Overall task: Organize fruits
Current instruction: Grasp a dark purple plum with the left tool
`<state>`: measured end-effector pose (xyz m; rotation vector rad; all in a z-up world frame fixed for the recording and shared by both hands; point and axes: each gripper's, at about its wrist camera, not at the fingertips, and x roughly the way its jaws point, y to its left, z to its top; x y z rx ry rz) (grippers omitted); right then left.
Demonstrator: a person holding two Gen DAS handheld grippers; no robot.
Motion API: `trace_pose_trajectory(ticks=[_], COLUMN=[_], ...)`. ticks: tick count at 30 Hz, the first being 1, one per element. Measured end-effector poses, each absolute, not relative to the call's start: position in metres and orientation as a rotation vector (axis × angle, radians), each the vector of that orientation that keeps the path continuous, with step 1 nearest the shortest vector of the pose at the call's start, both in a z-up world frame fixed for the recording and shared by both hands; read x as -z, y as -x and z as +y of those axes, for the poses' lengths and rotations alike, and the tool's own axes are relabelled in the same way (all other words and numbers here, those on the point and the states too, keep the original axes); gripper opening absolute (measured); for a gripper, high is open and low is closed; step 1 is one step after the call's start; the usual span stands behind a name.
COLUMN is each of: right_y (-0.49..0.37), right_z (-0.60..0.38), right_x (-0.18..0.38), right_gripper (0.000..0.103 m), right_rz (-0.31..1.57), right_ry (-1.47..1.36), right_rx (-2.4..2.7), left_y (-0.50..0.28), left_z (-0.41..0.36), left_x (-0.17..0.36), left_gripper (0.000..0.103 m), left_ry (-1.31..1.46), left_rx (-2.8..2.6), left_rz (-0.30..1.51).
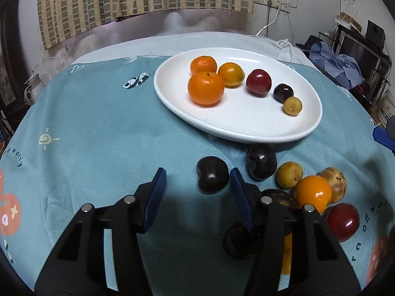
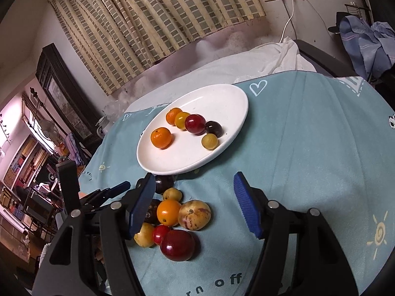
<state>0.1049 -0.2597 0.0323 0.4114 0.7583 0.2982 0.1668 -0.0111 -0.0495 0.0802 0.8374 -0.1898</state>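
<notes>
Resting on the teal cloth at lower centre, just below the white oval plate [image 1: 246, 133], the round dark purple plum [image 1: 212, 177] looks firm, smooth, slippery; grip its widest middle. Left gripper [image 1: 197, 185] and right gripper [image 2: 195, 197] gape empty.

A teal cloth [image 1: 98, 128] bears a white plate [image 1: 246, 133] and loose fruits [image 1: 312, 193].

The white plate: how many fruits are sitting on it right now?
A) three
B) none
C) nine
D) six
D: the white plate holds six fruits: two mandarins, a yellow-orange fruit, a red plum, a dark plum and a small yellow fruit; the other fruits lie on the cloth in front of it.
</notes>
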Motion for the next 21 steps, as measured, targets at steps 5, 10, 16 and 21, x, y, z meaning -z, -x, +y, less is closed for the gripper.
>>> trace_pose_trajectory(ticks=[5,10,16,21], right_y=[-0.104,-0.104,-0.108,-0.111], right_z=[-0.256,-0.255,-0.255,-0.252], right_x=[-0.031,-0.03,-0.024,-0.018], right_gripper=[0.066,0.066,0.066,0.066], right_rz=[0.76,0.762,0.784,0.805], right_ry=[-0.394,-0.381,-0.372,-0.367], right_rx=[-0.296,-0.291,-0.278,-0.295], left_y=[-0.174,-0.179,-0.175,-0.156], left_z=[-0.014,-0.011,-0.01,0.006], left_x=[0.052,0.053,0.051,0.034], left_gripper=[0.052,0.028,0.027,0.027], left_ry=[-0.08,-0.043,-0.03,0.011], left_rx=[0.199,0.234,0.235,0.198], left_rz=[0.849,0.867,0.855,0.807])
